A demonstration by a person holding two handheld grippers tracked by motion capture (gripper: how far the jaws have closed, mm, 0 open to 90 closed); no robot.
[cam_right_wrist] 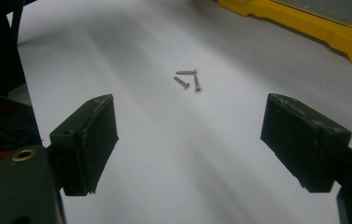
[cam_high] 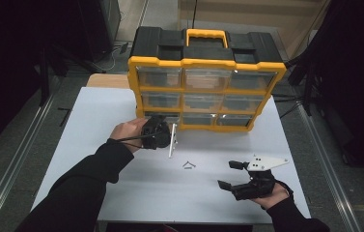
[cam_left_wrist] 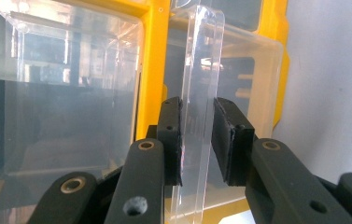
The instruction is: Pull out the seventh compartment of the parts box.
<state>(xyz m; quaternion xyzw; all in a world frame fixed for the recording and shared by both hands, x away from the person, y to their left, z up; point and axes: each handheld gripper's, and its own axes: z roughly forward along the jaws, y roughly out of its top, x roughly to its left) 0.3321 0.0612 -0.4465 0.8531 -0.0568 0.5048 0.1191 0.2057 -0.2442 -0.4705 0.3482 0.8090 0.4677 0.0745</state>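
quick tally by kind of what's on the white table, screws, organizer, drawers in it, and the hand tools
screws: 3, lying loose together on the table
organizer, yellow and black: 1
clear drawers in it: 9, three rows of three
left tool: 1, clamped on a clear drawer handle
right tool: 1, jaws wide apart
total: 15
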